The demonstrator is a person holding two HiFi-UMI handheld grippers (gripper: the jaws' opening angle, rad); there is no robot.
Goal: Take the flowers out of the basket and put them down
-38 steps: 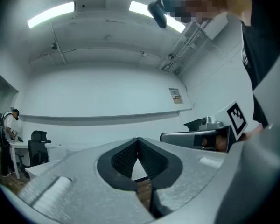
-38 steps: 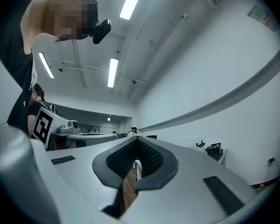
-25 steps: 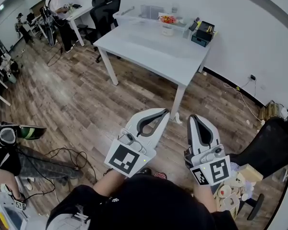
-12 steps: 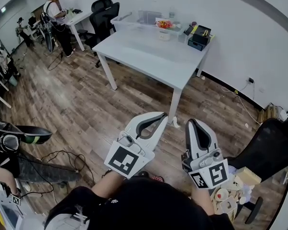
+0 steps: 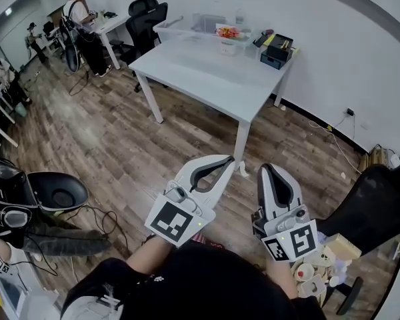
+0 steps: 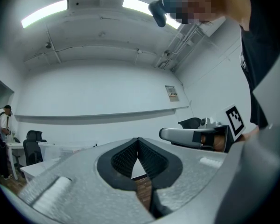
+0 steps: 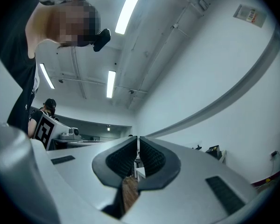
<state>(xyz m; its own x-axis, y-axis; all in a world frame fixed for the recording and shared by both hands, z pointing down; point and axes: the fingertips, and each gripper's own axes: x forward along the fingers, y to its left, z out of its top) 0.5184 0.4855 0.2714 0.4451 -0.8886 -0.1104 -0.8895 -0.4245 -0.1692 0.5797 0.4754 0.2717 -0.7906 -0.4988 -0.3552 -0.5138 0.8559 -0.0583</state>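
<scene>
Orange and pink flowers point(image 5: 231, 31) sit in a small white basket point(image 5: 227, 44) at the far side of a white table point(image 5: 207, 79), well ahead of me. I hold both grippers out in front of my body, above the wooden floor and short of the table. My left gripper point(image 5: 231, 158) is shut with nothing in it, its ribbed pads point(image 6: 130, 157) meeting at the tip. The right gripper point(image 5: 265, 168) is shut and empty as well, pads point(image 7: 149, 157) pressed together. The flowers do not show in either gripper view.
A black and yellow box point(image 5: 281, 47) and a clear plastic bin point(image 5: 190, 25) share the table's far edge. Black office chairs point(image 5: 147, 12) and a standing person point(image 5: 80, 9) are at the back left. A black chair point(image 5: 370, 209) stands right, a round black seat point(image 5: 59, 191) and cables point(image 5: 93, 219) left.
The whole view has slid a little as I move over the floor with both grippers held out. The round black seat at the left has come into fuller view. Both grippers stay shut.
</scene>
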